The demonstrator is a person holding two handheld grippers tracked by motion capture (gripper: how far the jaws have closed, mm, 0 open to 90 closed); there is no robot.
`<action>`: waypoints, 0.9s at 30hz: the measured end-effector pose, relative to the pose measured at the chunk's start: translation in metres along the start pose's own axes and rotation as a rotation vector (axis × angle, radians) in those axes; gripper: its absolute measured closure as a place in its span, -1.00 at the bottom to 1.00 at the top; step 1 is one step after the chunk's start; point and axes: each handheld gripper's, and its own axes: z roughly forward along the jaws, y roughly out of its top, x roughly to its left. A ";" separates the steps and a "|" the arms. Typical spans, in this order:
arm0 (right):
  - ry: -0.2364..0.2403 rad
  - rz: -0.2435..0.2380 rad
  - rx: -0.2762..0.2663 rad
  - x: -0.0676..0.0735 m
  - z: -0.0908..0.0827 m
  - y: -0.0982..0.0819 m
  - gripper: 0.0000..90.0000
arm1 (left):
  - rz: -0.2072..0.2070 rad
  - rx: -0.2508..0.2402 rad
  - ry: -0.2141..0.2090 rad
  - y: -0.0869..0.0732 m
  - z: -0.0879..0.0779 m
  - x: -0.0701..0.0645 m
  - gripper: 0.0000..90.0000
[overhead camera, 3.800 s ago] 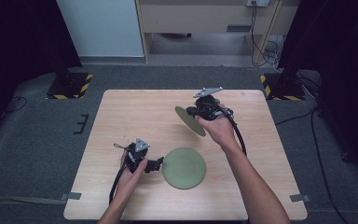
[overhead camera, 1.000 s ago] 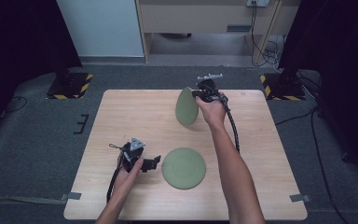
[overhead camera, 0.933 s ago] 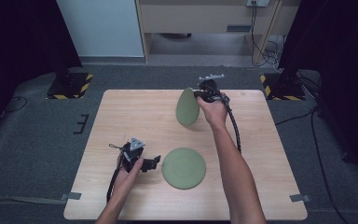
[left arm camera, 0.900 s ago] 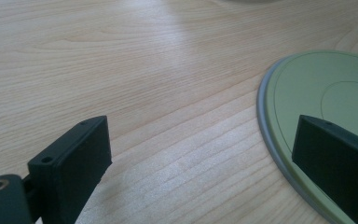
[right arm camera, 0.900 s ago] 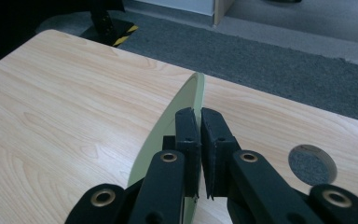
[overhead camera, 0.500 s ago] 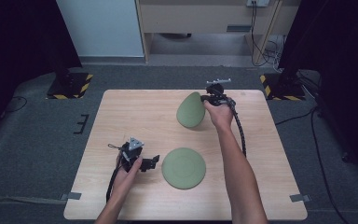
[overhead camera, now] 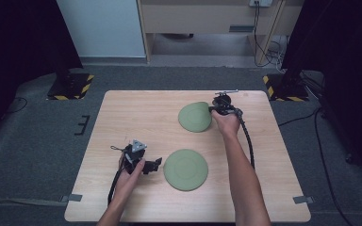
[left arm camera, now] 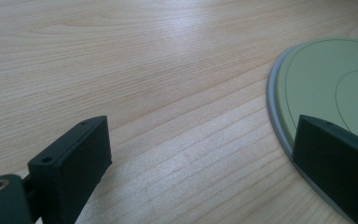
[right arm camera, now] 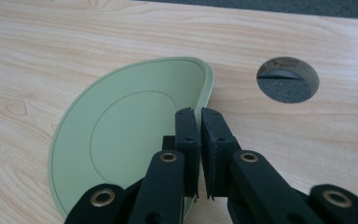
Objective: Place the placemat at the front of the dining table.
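At the upper right of the high view, my right gripper (overhead camera: 215, 109) pinches the rim of a green plate (overhead camera: 194, 117), its jaws clamped tight on the edge. I hold it by the rim because a flat plate offers nothing else to grab, and gripping at one side lets the far edge come down first; in the right gripper view the plate (right arm camera: 121, 140) tilts toward the wooden table (right arm camera: 74, 42), with the round cable hole (right arm camera: 287, 79) off to the upper right, so I judge I am setting it down clear of that opening. At the lower left of the high view, my left gripper (overhead camera: 153, 165) waits with jaws spread wide and nothing between them, just beside the second green plate (overhead camera: 185, 169) lying flat at lower centre. I keep it there, I think, ready for that plate (left arm camera: 335, 88), whose grey rim sits by one jaw in the left gripper view.
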 end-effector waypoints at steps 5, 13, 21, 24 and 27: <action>-0.008 0.018 0.006 -0.004 -0.001 -0.007 0.90 | 0.005 -0.003 0.004 0.000 -0.002 0.000 -0.92; -0.025 0.061 -0.044 -0.017 -0.003 -0.014 0.49 | -0.006 -0.010 0.003 0.000 -0.004 0.002 -0.92; -0.053 0.052 -0.103 -0.026 -0.026 -0.008 0.05 | -0.021 -0.011 0.006 0.000 -0.005 0.006 -0.92; -0.056 0.042 -0.104 -0.027 -0.033 -0.007 -0.15 | -0.026 -0.012 0.010 0.000 -0.006 0.008 -0.92; -0.063 0.036 -0.108 -0.027 -0.038 -0.007 -0.40 | -0.026 -0.011 0.011 0.000 -0.006 0.009 -0.92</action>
